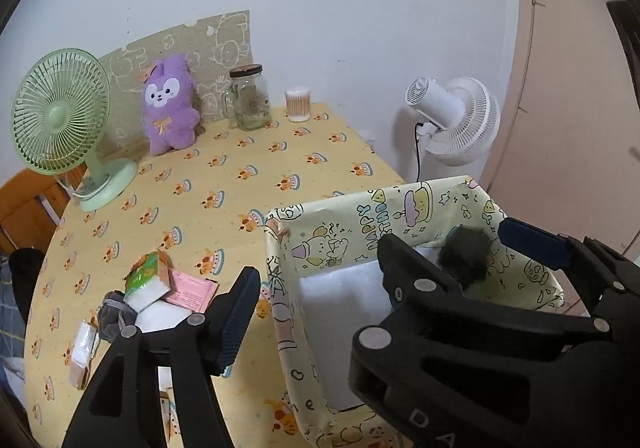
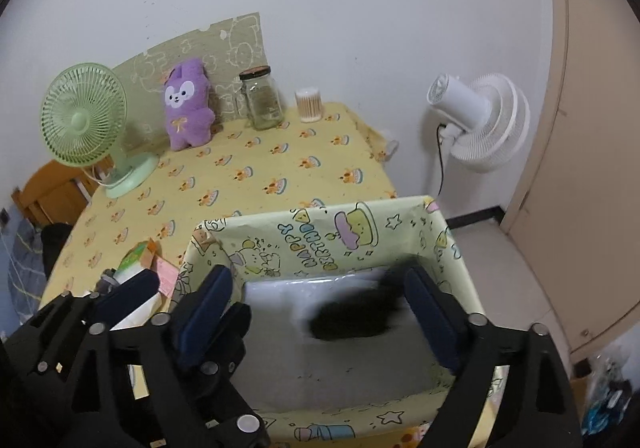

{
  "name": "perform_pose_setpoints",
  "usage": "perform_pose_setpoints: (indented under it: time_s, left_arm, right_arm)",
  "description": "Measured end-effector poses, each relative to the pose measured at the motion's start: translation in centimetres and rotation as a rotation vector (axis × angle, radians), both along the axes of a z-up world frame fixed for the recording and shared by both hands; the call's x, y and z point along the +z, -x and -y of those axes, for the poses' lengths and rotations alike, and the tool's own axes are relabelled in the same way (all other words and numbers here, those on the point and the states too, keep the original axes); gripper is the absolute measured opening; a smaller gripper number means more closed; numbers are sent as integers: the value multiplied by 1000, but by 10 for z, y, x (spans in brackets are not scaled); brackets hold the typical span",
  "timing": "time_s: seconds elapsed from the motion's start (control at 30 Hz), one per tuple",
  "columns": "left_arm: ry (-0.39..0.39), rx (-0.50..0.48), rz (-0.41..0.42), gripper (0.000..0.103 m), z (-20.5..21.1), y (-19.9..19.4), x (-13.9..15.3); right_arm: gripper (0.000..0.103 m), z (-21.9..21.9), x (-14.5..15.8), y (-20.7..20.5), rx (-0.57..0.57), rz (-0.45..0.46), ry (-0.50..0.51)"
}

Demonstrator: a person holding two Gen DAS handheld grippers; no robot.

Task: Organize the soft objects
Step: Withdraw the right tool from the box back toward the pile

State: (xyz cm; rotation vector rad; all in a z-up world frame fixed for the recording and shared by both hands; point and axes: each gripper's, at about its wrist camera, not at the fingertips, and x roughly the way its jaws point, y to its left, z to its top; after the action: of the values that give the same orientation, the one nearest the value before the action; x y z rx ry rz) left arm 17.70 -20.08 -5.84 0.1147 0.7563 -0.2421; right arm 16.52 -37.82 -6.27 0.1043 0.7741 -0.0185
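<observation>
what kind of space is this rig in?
Most likely a room in a home, perhaps a bedroom corner: a table under a cartoon-print yellow tablecloth, a purple plush toy against the wall, a green desk fan and a white fan on the floor side.

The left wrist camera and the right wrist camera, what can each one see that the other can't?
Only the left wrist view shows the little packets near the table's front edge. Only the right wrist view shows the floor and the clutter by the door. Both show the green fan, purple plush, glass jar, white fan, patterned box and a dark fluffy thing in it.
</observation>
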Motion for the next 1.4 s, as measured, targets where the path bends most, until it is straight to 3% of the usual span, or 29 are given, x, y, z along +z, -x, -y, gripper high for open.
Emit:
perform_pose_setpoints:
  time_s: [0.3, 0.6, 1.4]
  left_arm:
    - [22, 14, 11, 71, -11, 8, 13]
    - [13, 57, 63, 72, -29, 28, 33]
    - [18, 124, 143, 72, -100, 60, 62]
  right_arm:
    - [91, -8, 12, 5, 8, -5, 14]
    - [91, -25, 34, 21, 28, 58, 32]
    - [98, -100, 67, 46, 119, 143, 50]
